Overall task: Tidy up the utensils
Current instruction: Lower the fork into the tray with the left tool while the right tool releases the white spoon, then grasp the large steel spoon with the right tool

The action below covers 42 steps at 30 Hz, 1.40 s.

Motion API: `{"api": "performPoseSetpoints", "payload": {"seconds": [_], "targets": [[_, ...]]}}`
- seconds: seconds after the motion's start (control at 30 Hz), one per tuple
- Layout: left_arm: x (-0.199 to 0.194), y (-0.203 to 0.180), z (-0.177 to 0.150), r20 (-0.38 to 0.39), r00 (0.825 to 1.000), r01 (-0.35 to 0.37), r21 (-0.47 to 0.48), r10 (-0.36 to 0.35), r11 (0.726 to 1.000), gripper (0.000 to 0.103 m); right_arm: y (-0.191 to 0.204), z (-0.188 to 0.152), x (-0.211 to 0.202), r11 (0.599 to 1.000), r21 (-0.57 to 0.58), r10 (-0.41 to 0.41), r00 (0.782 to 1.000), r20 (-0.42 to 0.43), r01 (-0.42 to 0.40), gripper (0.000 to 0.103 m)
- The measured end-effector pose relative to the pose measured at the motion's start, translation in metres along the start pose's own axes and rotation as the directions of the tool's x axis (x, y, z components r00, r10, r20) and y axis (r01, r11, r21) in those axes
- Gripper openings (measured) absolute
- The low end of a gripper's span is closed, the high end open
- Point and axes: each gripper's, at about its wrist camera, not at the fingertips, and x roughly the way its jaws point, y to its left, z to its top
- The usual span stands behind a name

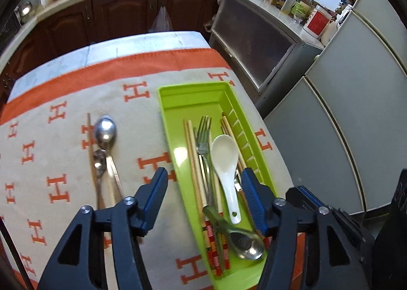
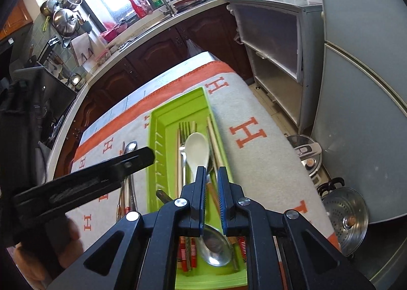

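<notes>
A lime-green tray lies on the H-patterned cloth. It holds wooden chopsticks, a fork, a white ceramic spoon and a metal spoon at its near end. Left of the tray on the cloth lie a large metal spoon, a smaller one and a single chopstick. My left gripper hovers open over the tray's left side, nothing between its pads. My right gripper hangs over the tray's near end, jaws almost together, gripping nothing I can see.
The table's right edge drops off just beyond the tray. A grey cabinet and fridge stand to the right. A pressure cooker and a perforated steamer sit on the floor. Kitchen counter and sink run behind.
</notes>
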Motion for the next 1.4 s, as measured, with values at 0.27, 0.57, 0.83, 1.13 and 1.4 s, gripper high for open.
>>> {"api": "performPoseSetpoints", "payload": {"seconds": [0.27,0.57,0.83,1.13,1.4], "targets": [[-0.039,0.041,-0.027,0.05,0.996,-0.075,-0.015,0.076,0.997,0.065,0.036,-0.006,0.003,0.996,-0.087,0.01,1.0,-0.021,-0.012,0.01],[-0.075,0.124,-0.058,0.073,0.984,-0.153,-0.12,0.163,0.981,0.067,0.091,-0.016,0.001,0.976,-0.215,0.021,0.999,-0.05,-0.031,0.012],[-0.079,0.183,-0.054,0.054,0.984,-0.157,-0.19,0.17,0.969,0.067,0.161,-0.008,0.031,0.948,-0.276,0.104,0.973,-0.205,-0.159,0.015],[-0.036,0.208,-0.036,-0.033,0.996,-0.093,-0.194,0.089,0.977,0.044,0.21,0.007,0.132,0.939,-0.254,0.102,0.891,-0.442,-0.233,0.022],[-0.008,0.214,-0.036,-0.076,0.996,-0.07,-0.211,0.055,0.975,0.042,0.201,0.014,0.197,0.955,-0.241,0.038,0.873,-0.486,-0.176,0.022]]}}
